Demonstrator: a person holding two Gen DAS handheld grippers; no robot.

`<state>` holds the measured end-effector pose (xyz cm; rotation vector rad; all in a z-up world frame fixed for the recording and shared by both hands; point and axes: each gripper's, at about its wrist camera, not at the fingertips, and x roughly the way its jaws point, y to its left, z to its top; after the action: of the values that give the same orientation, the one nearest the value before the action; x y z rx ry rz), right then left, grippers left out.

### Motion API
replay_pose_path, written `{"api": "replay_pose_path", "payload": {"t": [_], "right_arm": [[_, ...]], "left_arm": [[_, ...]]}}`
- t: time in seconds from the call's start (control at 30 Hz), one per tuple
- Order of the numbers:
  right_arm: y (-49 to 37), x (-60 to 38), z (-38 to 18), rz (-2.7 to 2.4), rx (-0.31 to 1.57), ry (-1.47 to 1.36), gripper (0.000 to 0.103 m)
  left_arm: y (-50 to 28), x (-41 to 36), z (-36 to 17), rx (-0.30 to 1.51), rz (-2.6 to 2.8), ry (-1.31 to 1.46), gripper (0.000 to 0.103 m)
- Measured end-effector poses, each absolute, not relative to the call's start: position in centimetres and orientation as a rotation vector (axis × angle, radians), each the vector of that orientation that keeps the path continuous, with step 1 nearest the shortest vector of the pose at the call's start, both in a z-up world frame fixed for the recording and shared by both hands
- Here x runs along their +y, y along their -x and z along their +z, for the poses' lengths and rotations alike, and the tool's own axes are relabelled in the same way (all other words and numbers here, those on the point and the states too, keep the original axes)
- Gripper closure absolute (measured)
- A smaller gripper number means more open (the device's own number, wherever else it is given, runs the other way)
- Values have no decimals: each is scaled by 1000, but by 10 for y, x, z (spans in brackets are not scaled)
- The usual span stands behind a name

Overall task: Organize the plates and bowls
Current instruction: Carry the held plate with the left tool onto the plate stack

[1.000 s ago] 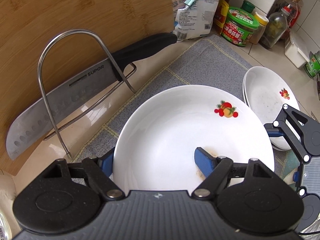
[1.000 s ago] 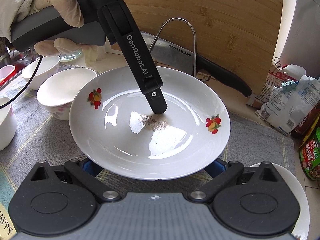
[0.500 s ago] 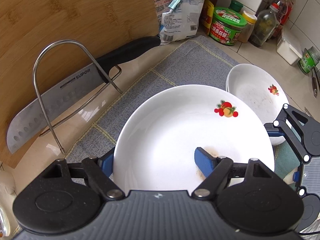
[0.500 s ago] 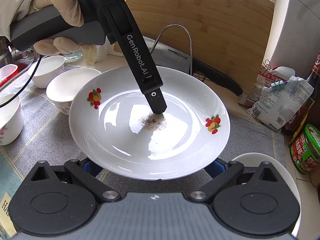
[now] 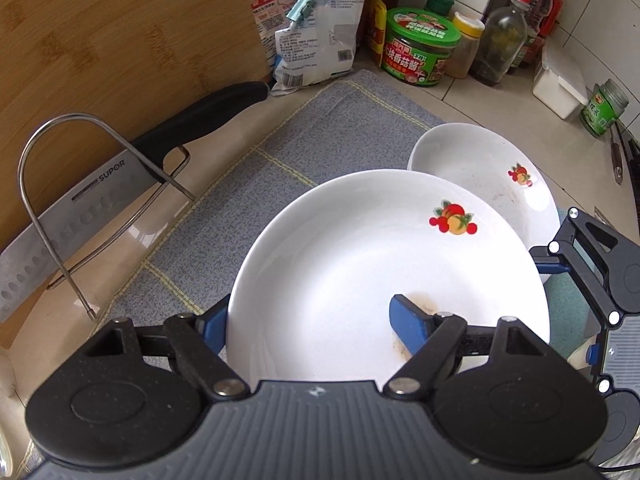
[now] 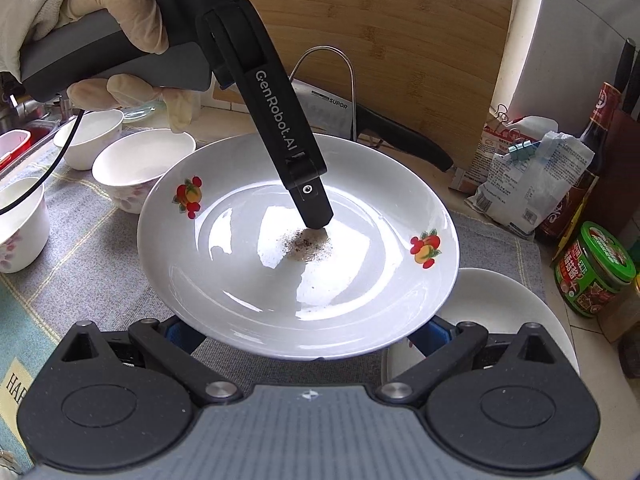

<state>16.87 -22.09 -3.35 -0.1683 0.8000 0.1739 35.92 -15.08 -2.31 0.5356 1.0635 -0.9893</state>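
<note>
A white plate with fruit prints (image 5: pixel 360 248) (image 6: pixel 248 280) is lifted above the grey mat. My left gripper (image 5: pixel 310 312) is shut on its rim: one blue pad (image 5: pixel 408 324) presses the inner face by a brown smear, and the other pad (image 5: pixel 216 328) is outside the rim. In the right wrist view that inner finger (image 6: pixel 308 196) comes down from a gloved hand (image 6: pixel 116 20). My right gripper (image 6: pixel 304 332) stands wide open, its fingertips hidden beneath the plate's near rim. A second white plate (image 5: pixel 480 164) (image 6: pixel 500 304) lies on the mat beside it.
Three white bowls (image 6: pixel 140 160) (image 6: pixel 88 136) (image 6: pixel 20 220) stand on the mat (image 5: pixel 320 132) at the left. A cleaver (image 5: pixel 80 200) leans in a wire rack (image 5: pixel 48 184) against a wooden board (image 5: pixel 120 32). Bags (image 5: pixel 320 32), a green jar (image 5: pixel 420 56) and bottles (image 5: pixel 500 44) line the wall.
Both grippers and the held plate have shifted together toward the second plate, which now shows more fully. The rack and cleaver have slid away to the left. The grip is unchanged.
</note>
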Motion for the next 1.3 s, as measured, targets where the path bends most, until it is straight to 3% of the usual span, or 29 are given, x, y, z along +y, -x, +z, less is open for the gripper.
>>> {"api": "replay_pose_path", "payload": {"t": [1.3], "right_arm": [[-128,-301,-43,-105,858,40,0]], "left_arm": [[-317,-289,-48,1015,-1246,-692,23]]}}
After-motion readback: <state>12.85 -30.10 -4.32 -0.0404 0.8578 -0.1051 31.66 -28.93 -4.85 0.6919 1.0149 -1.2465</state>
